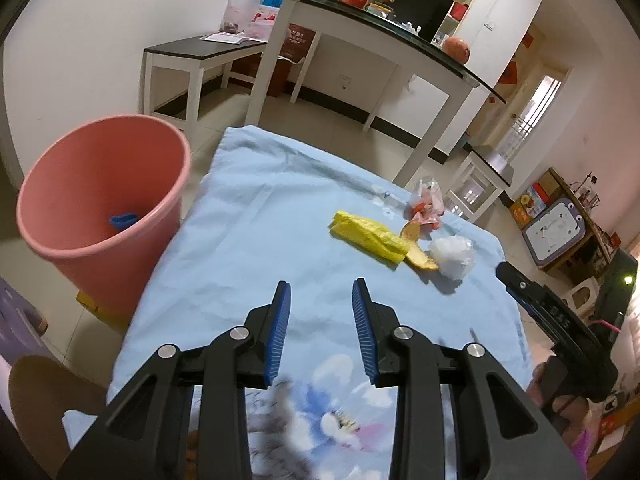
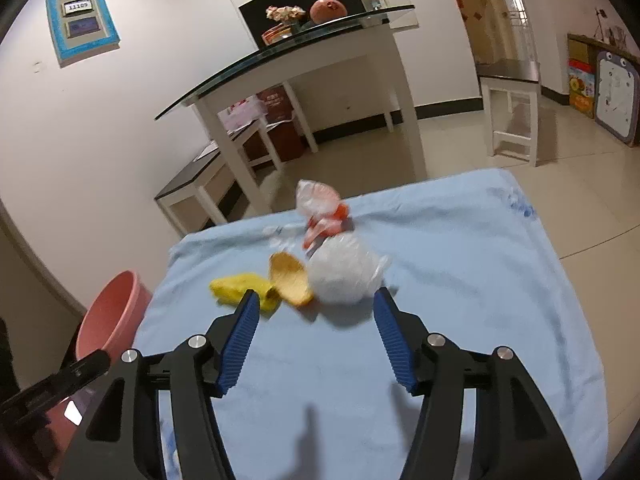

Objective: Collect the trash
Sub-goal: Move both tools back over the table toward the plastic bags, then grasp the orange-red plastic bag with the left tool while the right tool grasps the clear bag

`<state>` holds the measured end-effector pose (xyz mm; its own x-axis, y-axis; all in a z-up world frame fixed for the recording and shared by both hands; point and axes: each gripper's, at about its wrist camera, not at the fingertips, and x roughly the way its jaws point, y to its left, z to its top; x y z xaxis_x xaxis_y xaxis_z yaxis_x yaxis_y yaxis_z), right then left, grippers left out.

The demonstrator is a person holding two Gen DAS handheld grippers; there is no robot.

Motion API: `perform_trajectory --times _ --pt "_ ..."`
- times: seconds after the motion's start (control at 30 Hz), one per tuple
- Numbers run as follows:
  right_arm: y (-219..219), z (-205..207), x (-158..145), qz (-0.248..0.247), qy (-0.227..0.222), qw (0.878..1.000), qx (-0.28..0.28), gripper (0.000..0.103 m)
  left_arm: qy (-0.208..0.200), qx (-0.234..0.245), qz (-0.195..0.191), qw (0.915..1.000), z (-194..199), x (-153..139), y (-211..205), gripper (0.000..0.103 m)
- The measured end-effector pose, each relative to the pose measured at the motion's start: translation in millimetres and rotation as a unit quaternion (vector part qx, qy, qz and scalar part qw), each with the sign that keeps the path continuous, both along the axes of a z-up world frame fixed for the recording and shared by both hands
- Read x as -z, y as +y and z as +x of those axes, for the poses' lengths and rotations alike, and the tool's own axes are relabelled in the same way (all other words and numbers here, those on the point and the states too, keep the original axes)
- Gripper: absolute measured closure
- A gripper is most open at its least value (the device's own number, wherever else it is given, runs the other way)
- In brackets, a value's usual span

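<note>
On the light-blue cloth (image 1: 256,216) lie a folded yellow bag (image 1: 370,238), an orange peel (image 1: 418,258), a crumpled white plastic bag (image 1: 454,256) and a red-and-clear wrapper (image 1: 428,204). A pink bin (image 1: 100,196) stands left of the cloth with a blue item (image 1: 122,220) inside. My left gripper (image 1: 322,292) is open and empty over the cloth, short of the trash. My right gripper (image 2: 316,304) is open and empty, its tips just before the white bag (image 2: 344,276), the peel (image 2: 290,278) and the yellow bag (image 2: 240,288). The wrapper (image 2: 320,210) lies behind them.
The pink bin (image 2: 114,316) shows at the cloth's left edge. A white glass-topped table (image 1: 380,36) and a low bench (image 1: 200,50) stand behind the cloth. A small white stool (image 2: 514,116) and a toy board (image 2: 616,96) stand on the tiled floor at right.
</note>
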<state>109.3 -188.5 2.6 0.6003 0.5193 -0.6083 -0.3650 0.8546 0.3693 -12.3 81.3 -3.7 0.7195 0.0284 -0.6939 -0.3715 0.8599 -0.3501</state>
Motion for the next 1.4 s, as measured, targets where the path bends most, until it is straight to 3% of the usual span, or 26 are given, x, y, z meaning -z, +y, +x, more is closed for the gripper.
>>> perform_trajectory --times 0.33,0.67,0.8,1.03,1.2,1.3,1.4 --pt "17 44 28 -0.019 0.029 0.999 0.008 0.043 -0.013 0.018 0.005 0.9998 54 -13 -23 0.071" --pt "25 58 47 -0.005 0.043 0.999 -0.010 0.043 -0.019 0.065 -0.004 0.9977 128 -11 -47 0.071" --pt "27 59 51 -0.008 0.044 0.999 -0.018 0.051 -0.011 0.069 -0.029 0.9972 163 -1 -47 0.071" --pt "24 64 56 0.001 0.060 0.998 -0.023 0.066 0.017 0.048 -0.107 0.9929 219 24 -34 0.071" --pt "25 64 56 -0.010 0.062 0.998 -0.028 0.068 -0.014 0.026 -0.135 0.9904 235 26 -30 0.071" --pt "24 65 57 -0.009 0.066 0.997 -0.028 0.068 -0.017 0.024 -0.125 0.9917 245 26 -33 0.071" --pt "23 66 59 -0.005 0.074 0.997 -0.026 0.068 -0.024 0.017 -0.089 0.9956 254 24 -36 0.071"
